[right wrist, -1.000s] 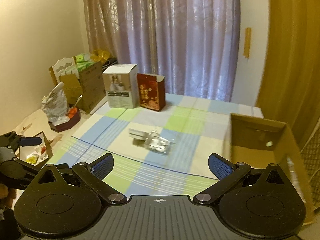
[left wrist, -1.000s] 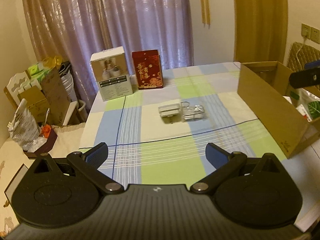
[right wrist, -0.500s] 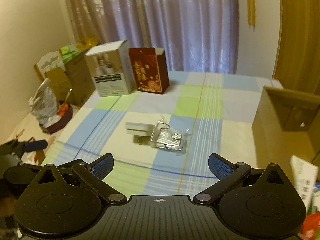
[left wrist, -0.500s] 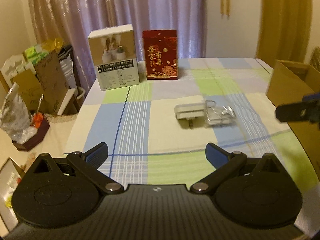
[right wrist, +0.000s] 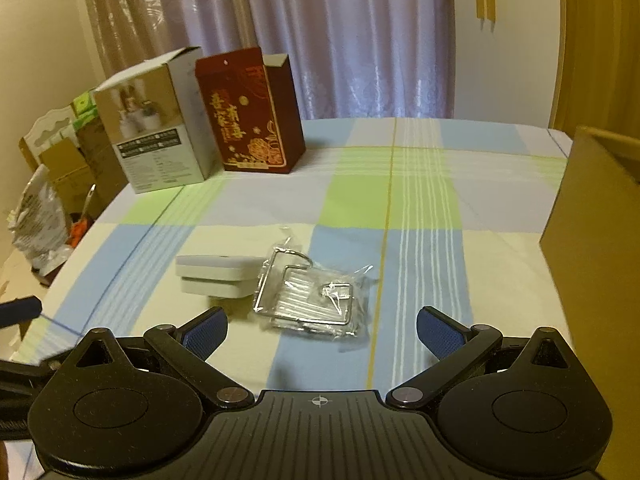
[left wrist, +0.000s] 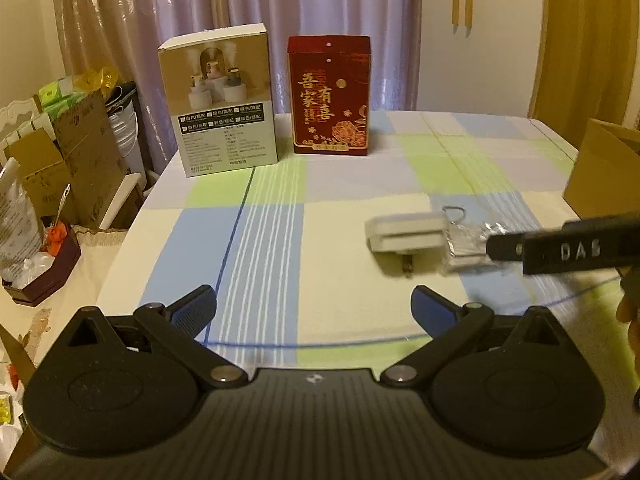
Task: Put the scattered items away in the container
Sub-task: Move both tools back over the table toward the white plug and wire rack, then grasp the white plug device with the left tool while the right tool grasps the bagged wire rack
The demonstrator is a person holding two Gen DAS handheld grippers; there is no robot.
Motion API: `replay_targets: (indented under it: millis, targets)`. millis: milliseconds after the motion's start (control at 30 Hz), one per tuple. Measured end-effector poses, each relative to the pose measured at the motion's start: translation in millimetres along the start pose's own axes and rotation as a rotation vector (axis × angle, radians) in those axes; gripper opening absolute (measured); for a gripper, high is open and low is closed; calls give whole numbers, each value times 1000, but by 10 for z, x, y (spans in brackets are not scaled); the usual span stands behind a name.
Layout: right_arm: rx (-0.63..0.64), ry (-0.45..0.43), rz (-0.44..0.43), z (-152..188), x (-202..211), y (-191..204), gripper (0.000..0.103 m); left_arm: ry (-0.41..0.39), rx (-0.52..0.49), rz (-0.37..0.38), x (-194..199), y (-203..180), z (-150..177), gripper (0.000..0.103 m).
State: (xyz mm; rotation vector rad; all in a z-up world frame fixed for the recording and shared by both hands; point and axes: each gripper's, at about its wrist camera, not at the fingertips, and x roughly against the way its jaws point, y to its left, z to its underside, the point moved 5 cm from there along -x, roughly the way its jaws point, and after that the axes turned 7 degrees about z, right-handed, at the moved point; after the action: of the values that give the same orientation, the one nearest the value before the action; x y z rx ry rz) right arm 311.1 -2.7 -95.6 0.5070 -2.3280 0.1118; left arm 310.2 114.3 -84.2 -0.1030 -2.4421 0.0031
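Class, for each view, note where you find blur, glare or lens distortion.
Left wrist view: the white adapter is smeared by motion blur and the curtain bows from fisheye distortion. Right wrist view: sharper overall, with glare glinting on the plastic-wrapped wire rack.

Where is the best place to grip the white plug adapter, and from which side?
Probably grip the white plug adapter across its two long flat sides, coming from above. It lies flat on the tablecloth, and the bagged wire holder crowds its right end.

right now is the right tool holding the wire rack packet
No, the right tool is open and empty, with the wire rack packet lying on the tablecloth.
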Motion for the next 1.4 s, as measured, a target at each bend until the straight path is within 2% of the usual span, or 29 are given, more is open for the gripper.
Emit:
replay_targets:
  millis: [67,233,467,500,633,667,800,1033,1167,1333,1400]
  targets:
    - [-3,-3,5,26,-87,26,103,0,11,10,-92,36,-43,102]
    - [6,-12,12,73,-255,71,103,-30,-36,16,-230,12,-172,102]
    - [19,-32,29,78,-437,120,103,-25,13,8,-273,101,-199,102]
    - [18,-28,28,84,-462,127,94,-25,13,8,-278,101,-205,102]
    - [26,-32,41,99,-501,152,89,-21,18,17,-309,88,-208,102]
    - [24,-32,43,99,-501,143,83,-17,14,20,-323,80,-204,102]
    - [26,-34,52,89,-460,68,76,-12,-5,48,-381,7,-218,102]
    - [-4,-27,116,204,-234,-285,76,-18,-22,106,-547,-258,-295,102]
    - [-16,-23,132,323,-107,-450,76,-5,-37,113,-712,-408,-290,102]
    - [-12,-29,127,398,-24,-509,76,1,-9,105,-842,-490,-325,101]
    - [-11,-28,123,401,-13,-517,76,1,9,105,-881,-495,-344,96]
